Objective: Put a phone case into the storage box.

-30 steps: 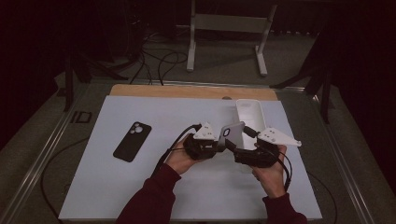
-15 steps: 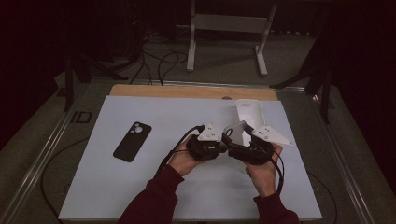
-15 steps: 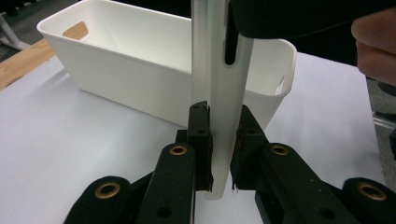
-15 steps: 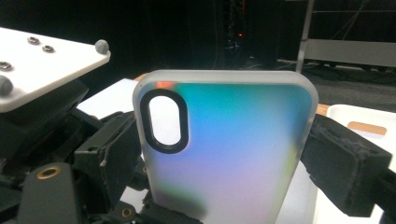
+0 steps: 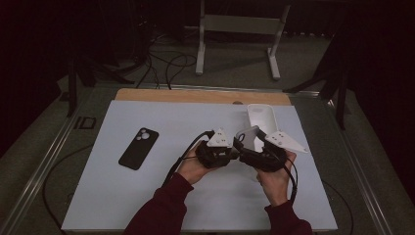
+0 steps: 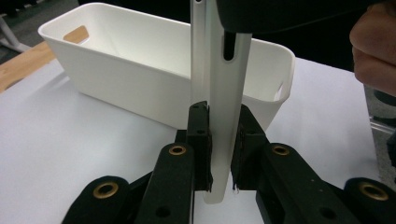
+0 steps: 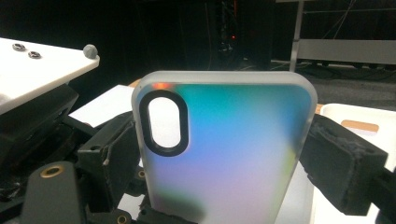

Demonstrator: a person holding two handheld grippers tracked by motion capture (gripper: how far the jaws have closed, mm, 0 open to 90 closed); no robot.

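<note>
High view first: the pale blue table mat (image 5: 147, 196) spreads wide, the white bin (image 5: 261, 117) sits at its far right, a dark phone (image 5: 139, 148) lies well apart on the left, and both hands meet mid-table, just near of the bin. Between them, raised off the mat, stands the phone case (image 7: 224, 154). The left gripper (image 6: 220, 140) has its jaws narrowed onto the case's thin edge. The right gripper (image 7: 219, 186) has its jaws set to either side of the case's width; whether they press on it, I cannot tell. 2 grips on 1 thin shell is the danger: if the hands twist or pull against each other, I judge it could flex, pop free and drop short of the bin. The case itself is frosted and translucent, washed teal to violet, with a black-ringed oval camera cutout near 1 rounded corner.
</note>
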